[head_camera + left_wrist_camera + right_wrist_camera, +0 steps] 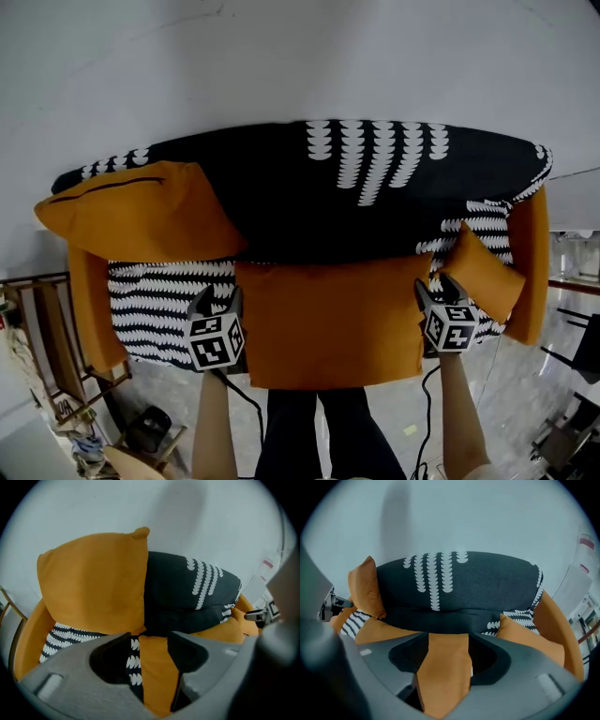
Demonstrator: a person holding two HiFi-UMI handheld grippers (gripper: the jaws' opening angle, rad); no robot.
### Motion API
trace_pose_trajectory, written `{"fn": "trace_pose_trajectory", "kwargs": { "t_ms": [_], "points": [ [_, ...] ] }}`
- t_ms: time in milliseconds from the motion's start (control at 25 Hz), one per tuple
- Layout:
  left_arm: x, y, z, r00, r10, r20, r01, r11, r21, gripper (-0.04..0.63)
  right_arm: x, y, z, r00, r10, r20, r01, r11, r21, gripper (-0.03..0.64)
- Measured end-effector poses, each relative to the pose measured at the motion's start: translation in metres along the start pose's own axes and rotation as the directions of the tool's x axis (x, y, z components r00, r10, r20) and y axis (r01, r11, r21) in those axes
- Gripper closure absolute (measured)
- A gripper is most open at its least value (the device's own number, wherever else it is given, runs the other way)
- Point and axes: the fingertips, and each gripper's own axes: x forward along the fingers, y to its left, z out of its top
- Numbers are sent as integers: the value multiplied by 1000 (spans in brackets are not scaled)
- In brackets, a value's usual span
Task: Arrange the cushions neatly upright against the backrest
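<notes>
The head camera looks steeply down from overhead, with the black fabric backrest with white scalloped stripes (281, 197) at 12 o'clock. The left gripper (217, 302) camera sits low and close at 7 o'clock, facing that backrest. The right gripper (436, 286) camera does likewise from 5 o'clock. All three views share the flat orange fabric cushion (328, 319).

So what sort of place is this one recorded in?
Probably a home living room or lounge corner: an upholstered sofa with loose orange cushions set against a plain white wall, and a wooden frame beside it on a glossy floor.
</notes>
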Motion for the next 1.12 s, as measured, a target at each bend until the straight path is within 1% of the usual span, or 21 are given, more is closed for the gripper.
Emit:
{"fn": "trace_pose_trajectory", "kwargs": {
  "t_ms": [120, 320, 480, 520, 640, 680, 800, 960, 1040, 1120],
  "points": [
    [26, 5, -15, 998, -16, -53, 16, 1000, -6, 339, 17, -6, -7, 999, 12, -43, -11, 1000, 11, 337],
    [56, 11, -36, 992, -31, -126, 30, 1000, -8, 334, 40, -19, -24, 992, 25, -124, -27, 999, -16, 337],
    [72, 9, -45, 985, -60, -164, 62, 998, 4, 321, 60, -23, -39, 976, 92, -196, -100, 995, -31, 327],
    [76, 8, -48, 982, -73, -176, 74, 997, 2, 312, 64, -22, -42, 971, 111, -212, -121, 992, -32, 324],
    [88, 8, -62, 966, -112, -232, 114, 993, -5, 232, 74, -16, -48, 952, 167, -257, -178, 984, -23, 311],
    [92, 7, -67, 961, -119, -248, 121, 993, -7, 222, 77, -15, -49, 946, 183, -269, -194, 981, -13, 307],
    [99, 2, -76, 956, -122, -268, 122, 992, -18, 218, 79, -18, -54, 931, 224, -288, -227, 974, 23, 282],
    [105, 1, -81, 951, -136, -277, 135, 991, -23, 219, 84, -16, -60, 918, 269, -292, -258, 963, 76, 282],
    [110, 1, -84, 943, -168, -288, 167, 986, -30, 223, 88, -12, -64, 914, 285, -288, -269, 958, 96, 295],
    [114, -5, -87, 926, -224, -303, 218, 975, -53, 255, 90, -11, -67, 913, 296, -281, -275, 955, 113, 310]
  ]
}}
